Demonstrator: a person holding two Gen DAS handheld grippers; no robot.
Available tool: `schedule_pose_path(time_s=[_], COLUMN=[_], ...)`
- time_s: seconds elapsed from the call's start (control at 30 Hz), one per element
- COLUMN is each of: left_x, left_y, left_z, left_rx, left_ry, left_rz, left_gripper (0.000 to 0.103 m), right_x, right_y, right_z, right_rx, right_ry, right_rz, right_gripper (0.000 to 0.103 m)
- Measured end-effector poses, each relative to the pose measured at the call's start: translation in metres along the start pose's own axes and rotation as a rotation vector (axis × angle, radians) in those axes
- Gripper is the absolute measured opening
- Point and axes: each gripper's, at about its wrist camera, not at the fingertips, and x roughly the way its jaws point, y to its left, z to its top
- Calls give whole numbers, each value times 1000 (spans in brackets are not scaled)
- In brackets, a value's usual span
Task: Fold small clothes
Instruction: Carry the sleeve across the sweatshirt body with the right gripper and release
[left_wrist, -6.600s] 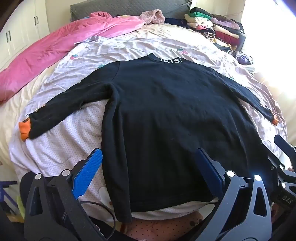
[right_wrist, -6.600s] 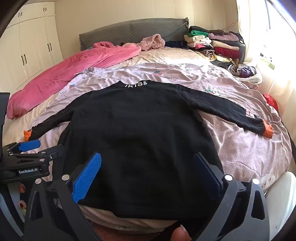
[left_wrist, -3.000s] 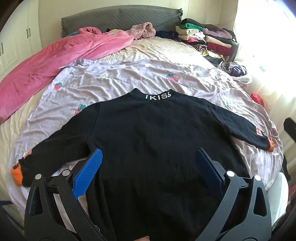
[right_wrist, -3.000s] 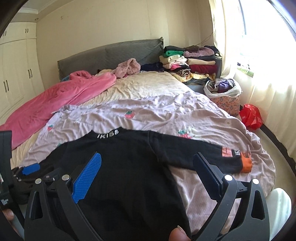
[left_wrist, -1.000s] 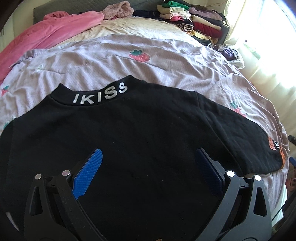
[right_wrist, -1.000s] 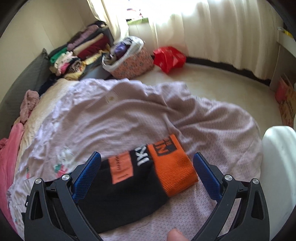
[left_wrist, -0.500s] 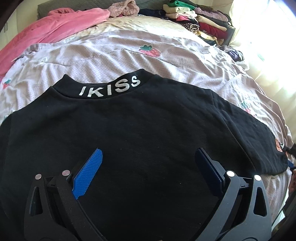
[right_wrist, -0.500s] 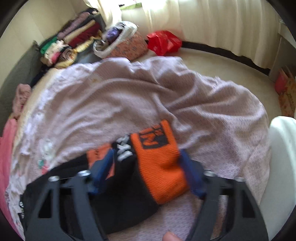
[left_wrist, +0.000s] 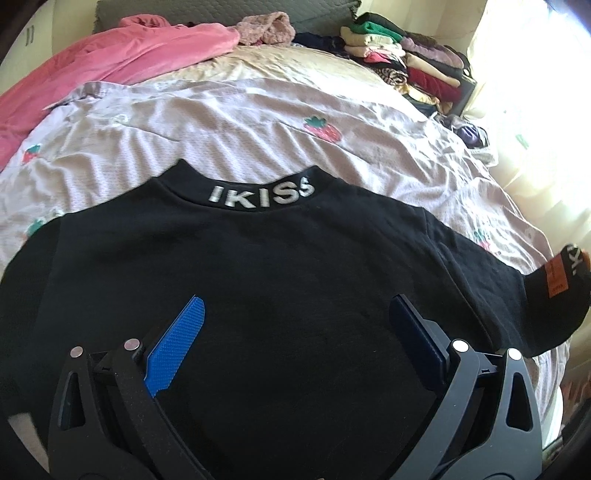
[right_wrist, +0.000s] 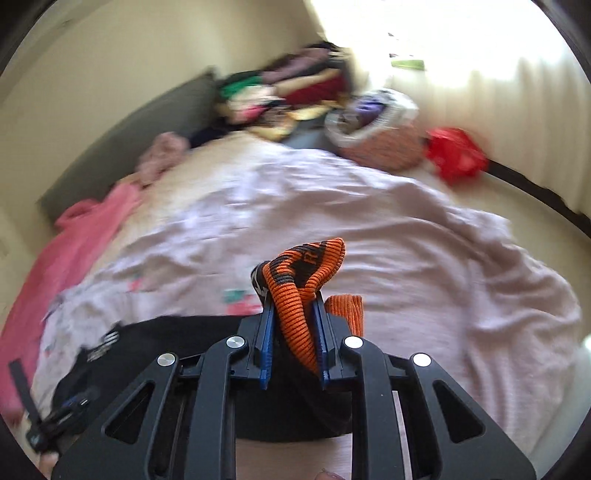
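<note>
Now right hand-held gripper (right_wrist: 291, 325) pinching orange cuff (right_wrist: 306, 273)

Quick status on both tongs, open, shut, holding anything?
Left tongs: open, hovering over the black sweater, holding nothing.
Right tongs: have just been closing, now shut on the orange cuff of the sweater's sleeve.

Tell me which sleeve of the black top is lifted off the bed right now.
The sleeve with the orange cuff, pinched in the right claw, whose jaws just closed on it. The black top otherwise lies flat under the open left claw.
</note>
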Motion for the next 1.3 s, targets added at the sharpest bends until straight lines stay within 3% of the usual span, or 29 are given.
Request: schedule_pose_path(time_s=[0.1, 0.23, 0.47, 0.67, 0.97, 1.13, 1.3], left_x=[-8, -16, -31, -39, -32, -19, 0], left_y=[10, 20, 48, 67, 58, 33, 14], left_z=[0, 0, 2, 0, -8, -18, -27], left_rx=[-13, -21, -84, -140, -151, -118, -112], left_ry=[-9, -6, -7, -4, 43, 95, 154], left_rz=[6, 2, -30, -70, -146, -230, -283], left_gripper=[94, 94, 94, 94, 94, 93, 84], right_x=[5, 10, 12, 23, 21, 21, 31], right_y=[32, 78, 136, 160, 164, 157, 150], right_z=[-4, -13, -37, -52, -54, -48, -50], right_rx=[-34, -104, -214, -264, -213, -219, -228], right_ry=[36, 71, 122, 148, 147, 127, 155], right_rz=[146, 258, 345, 368, 457, 360, 273], right_gripper=[17, 17, 17, 18, 43, 44, 45])
